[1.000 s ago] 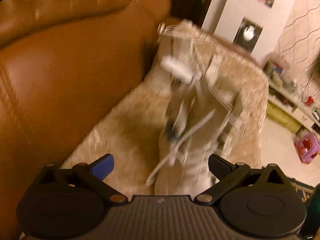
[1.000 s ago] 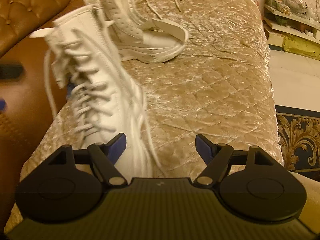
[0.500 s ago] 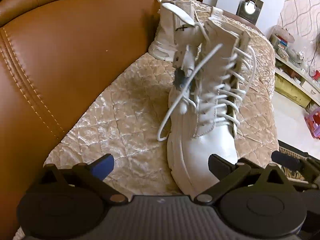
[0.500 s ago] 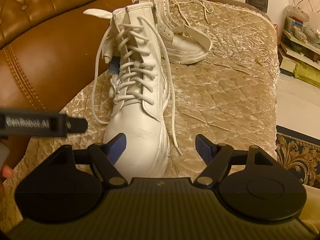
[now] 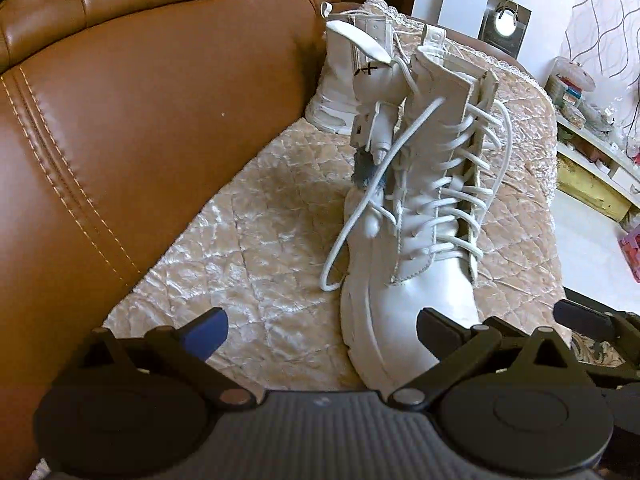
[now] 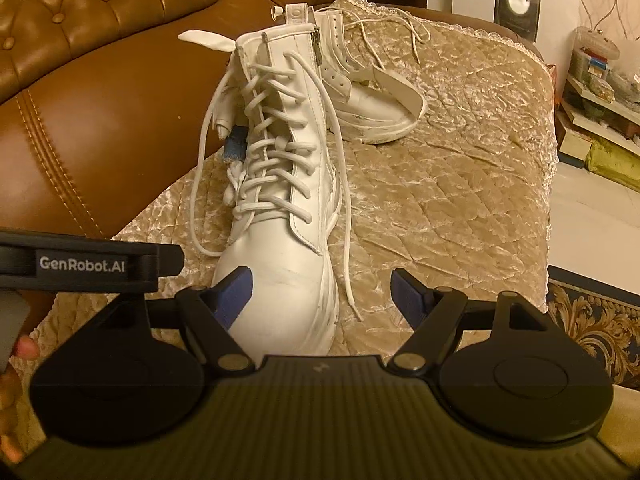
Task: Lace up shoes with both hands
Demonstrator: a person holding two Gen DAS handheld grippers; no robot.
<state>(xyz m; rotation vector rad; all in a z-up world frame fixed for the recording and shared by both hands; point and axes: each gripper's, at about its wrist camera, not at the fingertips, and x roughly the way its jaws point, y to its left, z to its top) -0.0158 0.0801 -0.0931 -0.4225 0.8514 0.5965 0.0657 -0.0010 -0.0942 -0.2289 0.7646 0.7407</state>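
A tall white lace-up boot (image 5: 416, 300) (image 6: 280, 280) stands upright on a beige quilted cover, toe toward me. Its white laces (image 5: 452, 184) (image 6: 276, 148) cross up the front; loose ends hang down both sides, one loop (image 5: 348, 240) on the left, one end (image 6: 346, 248) on the right. My left gripper (image 5: 322, 328) is open and empty just in front of the toe. My right gripper (image 6: 322, 292) is open and empty around the toe. A second white boot (image 6: 372, 96) (image 5: 340, 92) lies behind.
A brown leather sofa back (image 5: 120, 120) (image 6: 80, 100) rises on the left. The quilted cover (image 6: 460, 200) (image 5: 260, 240) extends right to its edge. The left gripper's body (image 6: 80, 264) shows at the left in the right wrist view. Shelves with clutter (image 6: 592, 92) stand at the far right.
The boot was being moved and blurred a second ago; now it stands still and upright. Both grippers have stayed open and sit slightly closer to the toe.
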